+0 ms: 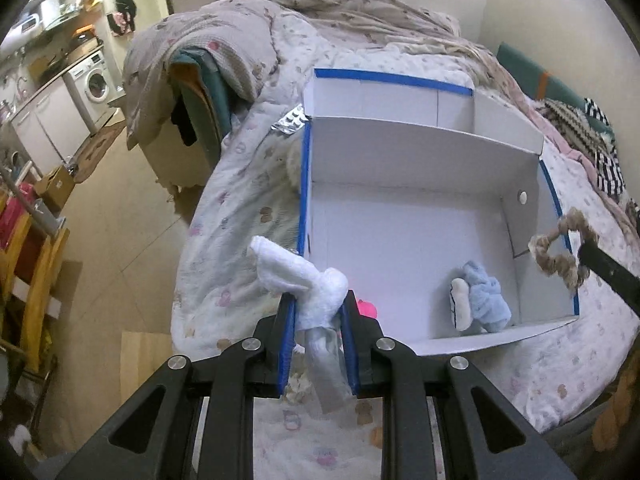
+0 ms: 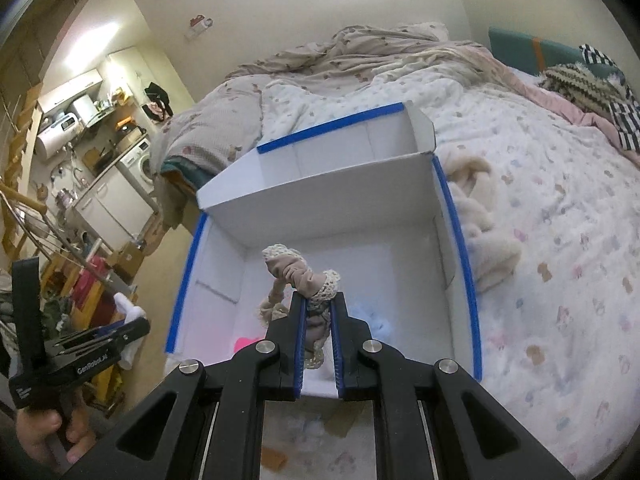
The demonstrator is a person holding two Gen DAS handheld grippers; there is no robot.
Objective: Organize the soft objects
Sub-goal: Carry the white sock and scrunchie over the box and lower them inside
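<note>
Left claw (image 1: 318,304): pinching a rolled white sock (image 1: 296,276). The roll stands above the blue pads and a flattened tail hangs down between them. In the left wrist view this claw sits at the near left corner of the white box (image 1: 400,152), just outside its blue-taped edge.

Right claw (image 2: 319,300): pinching a beige lace-trimmed scrunchie (image 2: 298,276). The bunched fabric rises above the pads, with a loop hanging to the left. This claw is over the near compartment of the box.

Box: open, white inside, resting on the bed (image 2: 540,240), with a divider wall splitting it into a near and a far compartment.

View differences:
- Left wrist view only: a light blue plush item (image 1: 482,298) lies in the near compartment at its right front. The scrunchie appears at the right edge as a full ring on a black claw tip, above the box's right wall.
- Right wrist view only: a cream fluffy cloth (image 2: 484,224) lies on the bed, touching the box's right wall. The left claw is seen from the side at lower left, held by a hand (image 2: 44,436).
- Both views: a pink item (image 1: 368,308) shows at the near edge of the near compartment, mostly hidden behind the claws.
</note>
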